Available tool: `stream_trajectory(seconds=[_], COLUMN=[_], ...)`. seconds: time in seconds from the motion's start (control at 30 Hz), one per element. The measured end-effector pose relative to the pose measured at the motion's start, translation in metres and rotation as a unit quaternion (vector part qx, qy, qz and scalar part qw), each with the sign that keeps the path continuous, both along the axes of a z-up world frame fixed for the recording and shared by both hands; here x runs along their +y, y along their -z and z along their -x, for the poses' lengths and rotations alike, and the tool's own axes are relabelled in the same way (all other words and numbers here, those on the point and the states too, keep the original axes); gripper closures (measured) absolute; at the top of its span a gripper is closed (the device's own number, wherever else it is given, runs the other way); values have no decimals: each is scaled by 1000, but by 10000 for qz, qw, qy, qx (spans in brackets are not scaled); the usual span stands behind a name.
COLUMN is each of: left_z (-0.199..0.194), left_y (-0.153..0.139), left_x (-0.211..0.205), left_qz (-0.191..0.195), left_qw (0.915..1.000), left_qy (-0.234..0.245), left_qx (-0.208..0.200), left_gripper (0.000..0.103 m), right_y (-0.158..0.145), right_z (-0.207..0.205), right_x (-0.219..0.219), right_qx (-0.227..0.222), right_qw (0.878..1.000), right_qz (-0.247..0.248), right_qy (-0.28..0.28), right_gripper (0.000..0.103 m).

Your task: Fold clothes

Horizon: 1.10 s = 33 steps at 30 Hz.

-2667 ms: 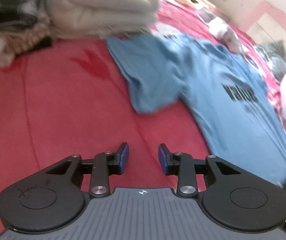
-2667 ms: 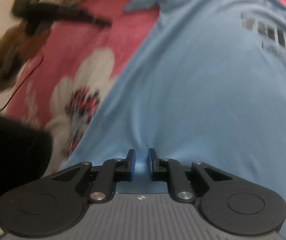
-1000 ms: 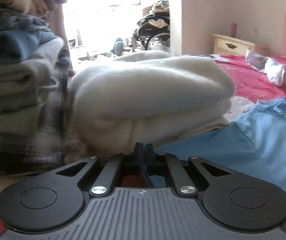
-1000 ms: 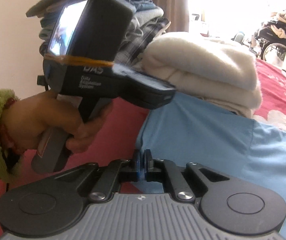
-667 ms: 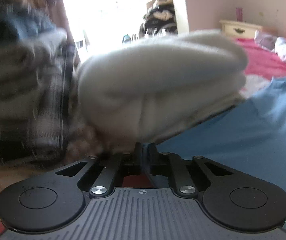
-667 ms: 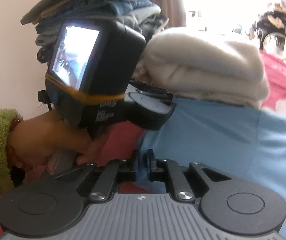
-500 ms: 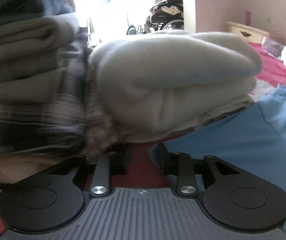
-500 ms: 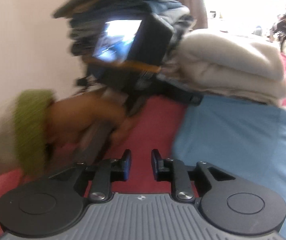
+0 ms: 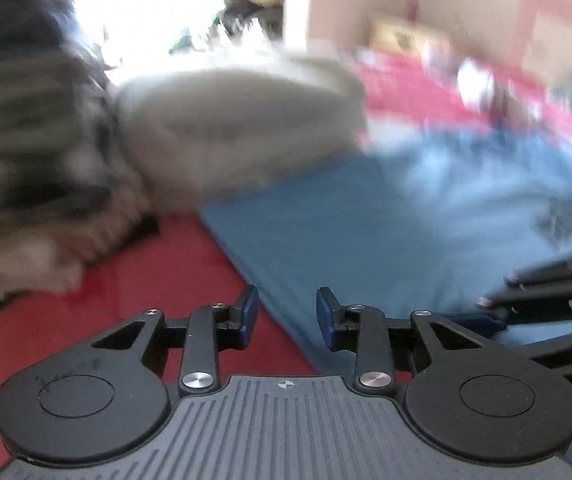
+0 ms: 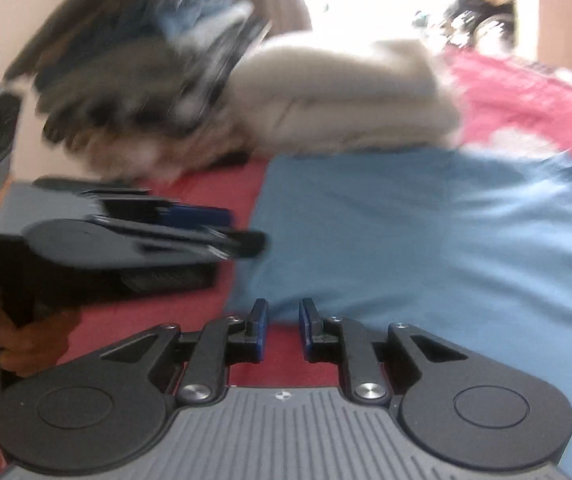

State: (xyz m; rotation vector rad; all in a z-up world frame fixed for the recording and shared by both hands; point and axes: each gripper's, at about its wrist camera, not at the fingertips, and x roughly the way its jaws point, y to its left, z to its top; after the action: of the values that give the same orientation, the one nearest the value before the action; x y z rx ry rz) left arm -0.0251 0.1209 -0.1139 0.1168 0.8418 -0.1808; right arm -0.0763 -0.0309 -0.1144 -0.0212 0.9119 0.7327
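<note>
Two tools | left tool (image 9: 287, 312) opening, empty | right tool (image 10: 282, 326) closing, empty

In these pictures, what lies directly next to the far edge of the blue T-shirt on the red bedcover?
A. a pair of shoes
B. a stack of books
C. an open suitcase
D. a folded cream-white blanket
D: the folded cream-white blanket lies along the far edge of the blue T-shirt on the red bedcover; no shoes, suitcase or books show.
</note>
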Motion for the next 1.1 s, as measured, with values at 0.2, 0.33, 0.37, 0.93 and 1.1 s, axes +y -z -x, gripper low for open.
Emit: stream_trajectory(seconds=[0.2, 0.33, 0.37, 0.93, 1.1], left_z=[-4, -35, -45, -142, -146], left_y=[-31, -83, -94, -5, 13], left_x=[17, -15, -31, -192, -179], left_qz=[-72, -674, -775, -574, -369], left_qw=[9996, 9968, 9951, 9936, 9962], left_qy=[-240, 318, 529, 805, 548], left_qx=[-101, -301, -310, -551, -575], left_gripper=[71, 71, 71, 67, 67], right_y=[-25, -61, -71, -48, 3], right_z=[7, -14, -20, -138, -216], right_x=[-46, -116, -135, -282, -250], right_qx=[291, 44, -88, -215, 290], right_qw=[9953, 9912, 9901, 9628, 9669], right_qz=[-914, -1066, -1040, -301, 173], right_qy=[141, 788, 942, 2675, 2528], right_gripper=[85, 85, 85, 85, 85])
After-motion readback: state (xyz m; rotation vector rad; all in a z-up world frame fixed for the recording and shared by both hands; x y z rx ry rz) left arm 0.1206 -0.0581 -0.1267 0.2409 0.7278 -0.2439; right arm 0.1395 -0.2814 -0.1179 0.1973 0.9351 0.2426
